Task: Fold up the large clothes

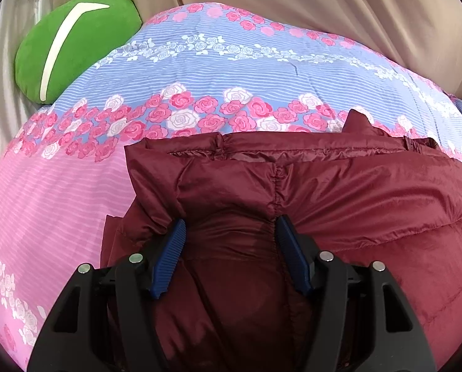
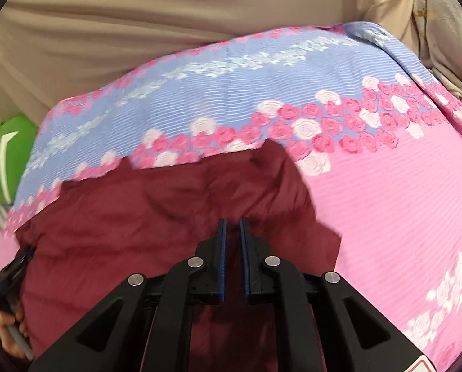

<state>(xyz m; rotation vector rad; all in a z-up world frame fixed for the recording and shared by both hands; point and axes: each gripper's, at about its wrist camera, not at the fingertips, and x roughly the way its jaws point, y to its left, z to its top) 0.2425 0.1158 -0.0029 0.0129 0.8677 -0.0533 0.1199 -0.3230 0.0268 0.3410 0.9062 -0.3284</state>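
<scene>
While left gripper [image 1: 231,232] straddles jacket [image 1: 324,192], right gripper [image 2: 233,232] hovers.

Left tongs [image 1: 231,232] spread wide, right tongs [image 2: 233,226] seemingly near-closed

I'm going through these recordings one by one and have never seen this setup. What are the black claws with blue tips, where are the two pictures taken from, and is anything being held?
There is no robot here: a person holds a two-finger gripper in each hand, and each carries a fisheye camera that looks forward along its fingers. That is why the pictures bulge.

In the left wrist view, the left gripper is open, its blue pads on either side of a puffy ridge of a dark red padded jacket, not yet closed on it.

In the right wrist view, the right gripper is over the same jacket with its fingers nearly together; whether cloth is pinched between them cannot be told, as the picture is blurred.

The jacket lies on a pink and blue rose-print quilt. A green cushion sits at its far left edge.
</scene>
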